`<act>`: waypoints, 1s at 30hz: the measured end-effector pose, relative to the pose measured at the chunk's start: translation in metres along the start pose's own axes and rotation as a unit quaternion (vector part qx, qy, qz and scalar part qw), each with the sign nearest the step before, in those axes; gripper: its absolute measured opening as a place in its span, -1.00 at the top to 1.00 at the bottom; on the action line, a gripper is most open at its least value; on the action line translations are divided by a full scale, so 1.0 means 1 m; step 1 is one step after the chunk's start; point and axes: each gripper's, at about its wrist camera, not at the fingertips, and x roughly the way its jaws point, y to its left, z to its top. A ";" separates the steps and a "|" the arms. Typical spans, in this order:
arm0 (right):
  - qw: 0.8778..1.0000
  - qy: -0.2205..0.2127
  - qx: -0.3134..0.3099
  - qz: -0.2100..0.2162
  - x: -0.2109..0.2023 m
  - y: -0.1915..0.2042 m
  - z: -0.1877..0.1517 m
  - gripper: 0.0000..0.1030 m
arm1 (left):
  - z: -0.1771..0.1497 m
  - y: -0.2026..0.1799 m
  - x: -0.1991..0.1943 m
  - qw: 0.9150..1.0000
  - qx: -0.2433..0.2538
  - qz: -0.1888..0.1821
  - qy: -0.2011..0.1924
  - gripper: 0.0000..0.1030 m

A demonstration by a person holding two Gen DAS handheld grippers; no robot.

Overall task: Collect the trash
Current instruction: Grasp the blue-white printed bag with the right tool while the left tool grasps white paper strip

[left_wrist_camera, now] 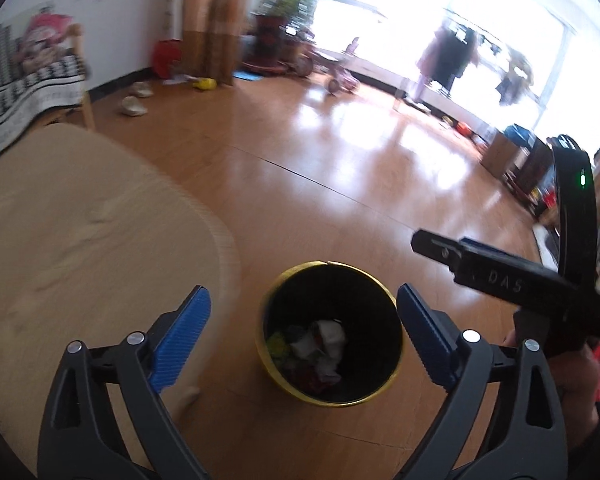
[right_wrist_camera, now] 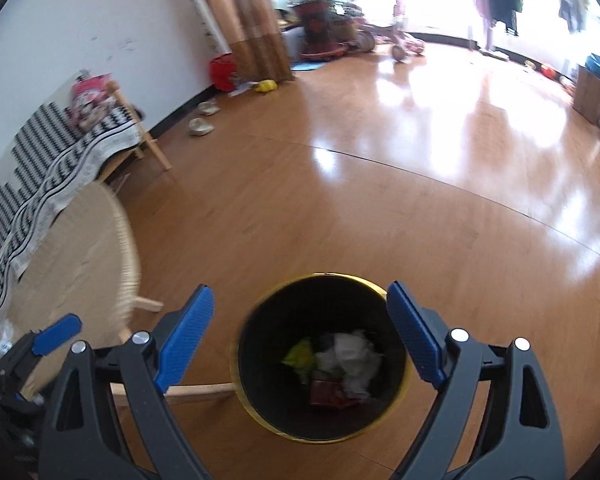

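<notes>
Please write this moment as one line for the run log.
left gripper: open, empty | right gripper: open, empty | both above bin | bin: on floor, holds crumpled paper and wrappers

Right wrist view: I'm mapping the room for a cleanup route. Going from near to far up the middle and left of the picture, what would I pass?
Bin with trash → bare wooden floor → pale slippers → yellow toy → curtain.
</notes>
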 end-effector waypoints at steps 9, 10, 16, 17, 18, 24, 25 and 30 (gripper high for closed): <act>0.987 0.018 -0.109 0.116 -0.003 0.176 -0.009 -0.66 | -0.020 0.135 -0.132 0.982 -0.121 0.132 -0.053 -0.79; 0.984 0.022 -0.122 0.129 -0.004 0.198 -0.012 -0.66 | -0.027 0.153 -0.147 0.978 -0.137 0.148 -0.055 -0.79; 0.958 0.061 -0.186 0.207 0.002 0.323 -0.043 -0.66 | -0.078 0.242 -0.236 0.944 -0.230 0.224 -0.071 -0.79; 0.953 0.073 -0.194 0.223 0.006 0.346 -0.051 -0.66 | -0.085 0.251 -0.247 0.940 -0.239 0.233 -0.072 -0.79; 0.949 0.083 -0.200 0.231 0.008 0.363 -0.058 -0.66 | -0.091 0.259 -0.258 0.935 -0.250 0.241 -0.074 -0.79; 0.922 0.141 -0.232 0.275 0.022 0.457 -0.105 -0.66 | -0.141 0.312 -0.314 0.912 -0.291 0.279 -0.069 -0.79; 0.918 0.149 -0.237 0.280 0.023 0.468 -0.112 -0.66 | -0.146 0.318 -0.319 0.911 -0.293 0.283 -0.066 -0.79; 0.908 0.177 -0.258 0.279 0.040 0.514 -0.139 -0.66 | -0.167 0.336 -0.323 0.912 -0.295 0.281 -0.041 -0.79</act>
